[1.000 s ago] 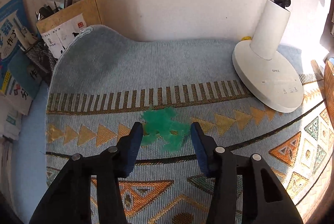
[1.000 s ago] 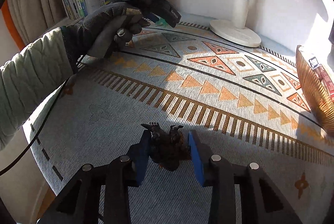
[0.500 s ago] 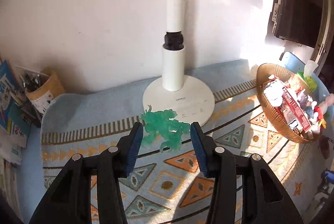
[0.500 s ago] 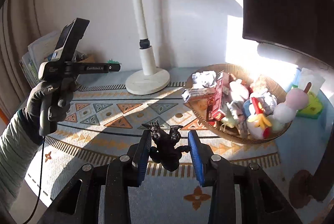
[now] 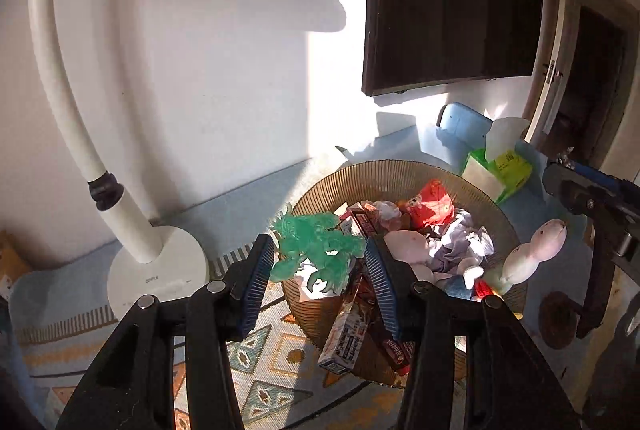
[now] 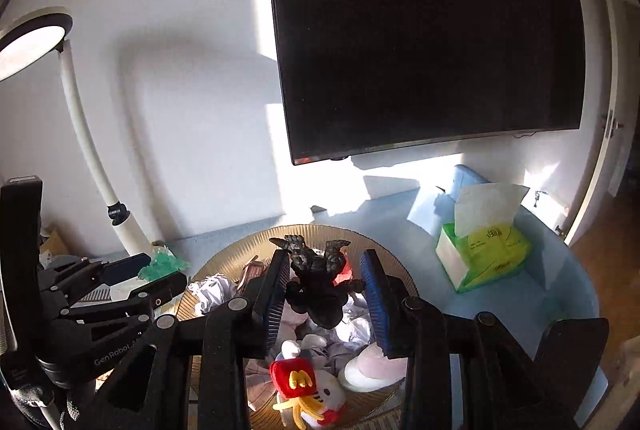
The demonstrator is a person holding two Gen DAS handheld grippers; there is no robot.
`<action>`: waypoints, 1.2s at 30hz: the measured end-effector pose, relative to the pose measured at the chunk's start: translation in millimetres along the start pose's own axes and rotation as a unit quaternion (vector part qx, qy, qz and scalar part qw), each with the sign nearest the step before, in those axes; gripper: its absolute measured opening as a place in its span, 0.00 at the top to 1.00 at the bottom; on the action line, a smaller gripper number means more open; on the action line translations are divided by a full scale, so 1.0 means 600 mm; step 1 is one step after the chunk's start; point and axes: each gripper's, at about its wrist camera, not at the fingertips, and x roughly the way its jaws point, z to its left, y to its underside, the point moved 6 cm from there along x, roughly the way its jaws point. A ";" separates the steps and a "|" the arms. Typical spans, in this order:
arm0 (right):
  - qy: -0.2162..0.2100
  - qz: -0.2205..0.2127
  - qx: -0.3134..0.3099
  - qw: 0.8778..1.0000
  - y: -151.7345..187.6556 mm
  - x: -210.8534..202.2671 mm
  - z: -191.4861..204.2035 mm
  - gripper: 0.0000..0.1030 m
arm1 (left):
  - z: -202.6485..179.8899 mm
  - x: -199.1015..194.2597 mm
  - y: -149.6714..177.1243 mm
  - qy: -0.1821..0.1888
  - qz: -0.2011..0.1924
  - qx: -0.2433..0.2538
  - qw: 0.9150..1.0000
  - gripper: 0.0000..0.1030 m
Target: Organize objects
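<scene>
Where toys crowd basket (image 5: 400,173), lamp (image 5: 156,270) neighbours.

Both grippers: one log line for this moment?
left gripper: green figure held | right gripper: black figure held | both above basket

You are holding a translucent green toy figure (image 5: 320,250) in the air over the brown ribbed basket (image 5: 400,173), and a dark figure (image 6: 316,286) is hanging above its pile of toys.
</scene>
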 end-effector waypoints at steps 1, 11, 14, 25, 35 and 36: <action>-0.017 0.014 0.001 1.000 0.005 0.017 0.002 0.63 | -0.009 0.005 0.001 0.007 0.003 0.003 1.000 0.53; -0.038 0.033 -0.035 0.998 0.079 0.002 0.026 0.41 | 0.026 -0.039 0.050 0.006 0.010 -0.009 1.000 0.27; -0.045 0.018 -0.068 0.996 0.085 -0.038 0.078 0.34 | 0.066 -0.077 0.081 -0.009 0.012 -0.020 1.000 0.26; -0.150 0.128 -0.100 0.975 0.265 -0.045 0.300 0.19 | 0.249 -0.252 0.258 -0.139 -0.008 -0.110 0.984 0.12; -0.050 0.183 -0.134 0.973 0.375 0.035 0.287 0.19 | 0.316 -0.258 0.484 -0.216 0.055 -0.150 0.963 0.01; -0.053 0.188 -0.132 0.972 0.375 0.039 0.283 0.19 | 0.314 -0.252 0.489 -0.213 0.058 -0.151 0.963 0.01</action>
